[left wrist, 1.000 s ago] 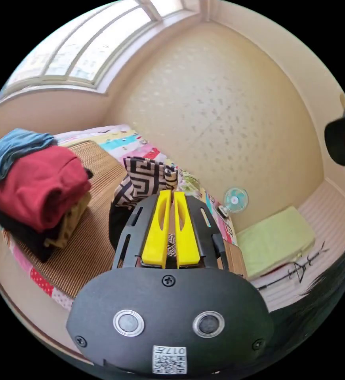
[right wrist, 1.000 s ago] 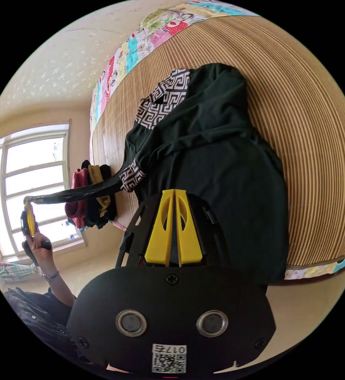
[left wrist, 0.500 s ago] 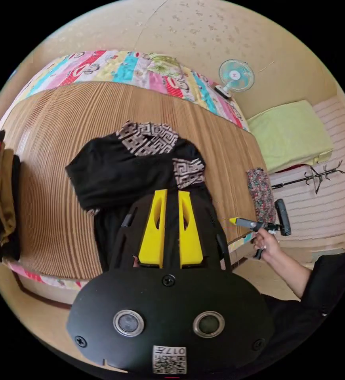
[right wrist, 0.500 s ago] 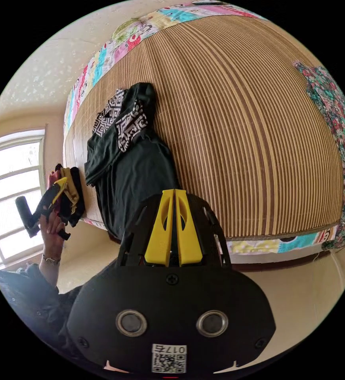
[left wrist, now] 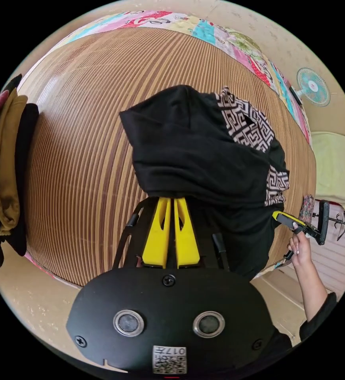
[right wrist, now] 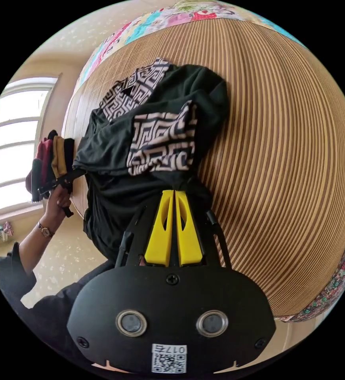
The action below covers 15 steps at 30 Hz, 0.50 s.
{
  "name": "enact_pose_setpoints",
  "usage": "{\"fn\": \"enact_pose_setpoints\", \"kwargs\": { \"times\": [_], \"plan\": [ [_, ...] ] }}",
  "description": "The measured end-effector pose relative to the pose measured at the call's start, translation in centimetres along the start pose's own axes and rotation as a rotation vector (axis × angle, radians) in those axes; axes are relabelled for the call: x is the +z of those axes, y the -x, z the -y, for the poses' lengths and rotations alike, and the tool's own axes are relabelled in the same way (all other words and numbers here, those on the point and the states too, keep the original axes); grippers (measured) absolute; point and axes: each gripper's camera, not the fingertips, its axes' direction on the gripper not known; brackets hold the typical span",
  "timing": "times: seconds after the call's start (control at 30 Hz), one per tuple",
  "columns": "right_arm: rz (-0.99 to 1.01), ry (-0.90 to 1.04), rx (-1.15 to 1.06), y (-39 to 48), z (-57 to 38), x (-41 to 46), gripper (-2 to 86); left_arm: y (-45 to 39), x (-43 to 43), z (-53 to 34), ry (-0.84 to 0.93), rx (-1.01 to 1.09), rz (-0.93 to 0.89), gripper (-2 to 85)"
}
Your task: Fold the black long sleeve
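The black long sleeve shirt (left wrist: pixel 196 158) with black-and-white maze-pattern panels (left wrist: pixel 245 122) lies bunched on a striped bamboo mat (left wrist: pixel 81 158). My left gripper (left wrist: pixel 171 201) is shut, its yellow jaw tips tucked under the shirt's near folded edge. In the right gripper view the same shirt (right wrist: pixel 113 146) lies with a patterned sleeve panel (right wrist: pixel 162 144) folded across it. My right gripper (right wrist: pixel 174 192) is shut on the fabric just below that panel. Each gripper shows in the other's view, held in a hand at the shirt's side edge: the right gripper (left wrist: pixel 285 218) and the left gripper (right wrist: pixel 63 181).
A stack of folded clothes (left wrist: pixel 4 170) sits at the mat's end, near a window (right wrist: pixel 6 146). A patchwork quilt (left wrist: pixel 220 31) borders the mat. A small fan (left wrist: pixel 313 81), a green cushion (left wrist: pixel 334 166) and a floral cloth (right wrist: pixel 340 283) lie beyond.
Half a second ago my left jaws stood open above the shirt and my right gripper was off to its side. Both have since closed in on the shirt and shut on it.
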Motion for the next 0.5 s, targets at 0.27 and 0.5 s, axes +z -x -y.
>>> {"fn": "enact_pose_setpoints", "kwargs": {
  "times": [0.27,0.5],
  "plan": [
    [0.006,-0.139,-0.089,-0.5,-2.8,-7.4,2.4,3.2,-6.8,2.3,-0.15,0.073,-0.078,5.9],
    [-0.014,0.06,0.06,-4.5,-15.0,-3.2,9.9,6.0,-5.8,-8.6,0.022,0.159,-0.015,7.7]
  ]
}}
